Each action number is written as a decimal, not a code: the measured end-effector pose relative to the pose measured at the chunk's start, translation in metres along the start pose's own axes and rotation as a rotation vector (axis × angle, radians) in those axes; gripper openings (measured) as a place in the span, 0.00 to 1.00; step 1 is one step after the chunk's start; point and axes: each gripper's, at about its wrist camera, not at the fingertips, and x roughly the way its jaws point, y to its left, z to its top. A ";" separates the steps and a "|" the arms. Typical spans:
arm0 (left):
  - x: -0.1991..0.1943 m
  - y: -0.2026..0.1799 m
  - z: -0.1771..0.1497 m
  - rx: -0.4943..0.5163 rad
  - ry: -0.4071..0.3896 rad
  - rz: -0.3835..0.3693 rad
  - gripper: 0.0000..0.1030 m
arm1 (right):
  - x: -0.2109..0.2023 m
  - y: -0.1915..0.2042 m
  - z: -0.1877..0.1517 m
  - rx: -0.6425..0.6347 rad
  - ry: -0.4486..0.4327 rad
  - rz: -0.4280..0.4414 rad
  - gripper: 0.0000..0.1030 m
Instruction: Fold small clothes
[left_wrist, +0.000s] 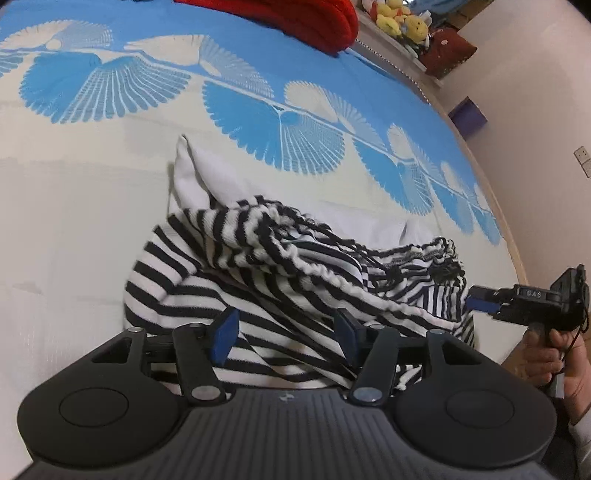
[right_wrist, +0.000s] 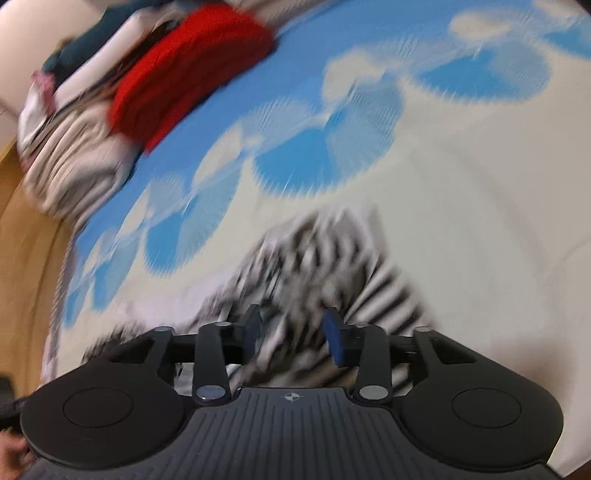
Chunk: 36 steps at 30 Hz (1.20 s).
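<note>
Striped top (left_wrist: 280, 280) bunched on the bed (left_wrist: 74, 221), fold not begun; your left hand-held gripper (left_wrist: 286, 336) and right hand-held gripper (right_wrist: 293, 332) hover released; next, pinch two edges and spread flat.

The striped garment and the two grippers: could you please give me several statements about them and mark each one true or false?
1. The striped garment lies crumpled on the bedspread. True.
2. The left gripper is clamped shut on the cloth. False: its jaws stand open, with the garment just ahead of them.
3. The right gripper is at the garment's right edge in the left wrist view. True.
4. The red item lies on top of the striped garment. False: it lies apart, at the far end of the bed.
5. The right wrist view is sharp. False: it is blurred.
</note>
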 end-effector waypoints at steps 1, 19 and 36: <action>0.001 -0.001 0.000 -0.003 -0.010 -0.013 0.62 | 0.005 0.002 -0.005 0.012 0.029 0.009 0.43; 0.014 -0.016 0.056 -0.152 -0.356 -0.019 0.14 | 0.016 0.046 0.028 0.004 -0.286 0.125 0.06; 0.010 0.004 0.060 -0.035 -0.272 0.162 0.62 | 0.008 0.047 0.049 -0.152 -0.356 -0.063 0.49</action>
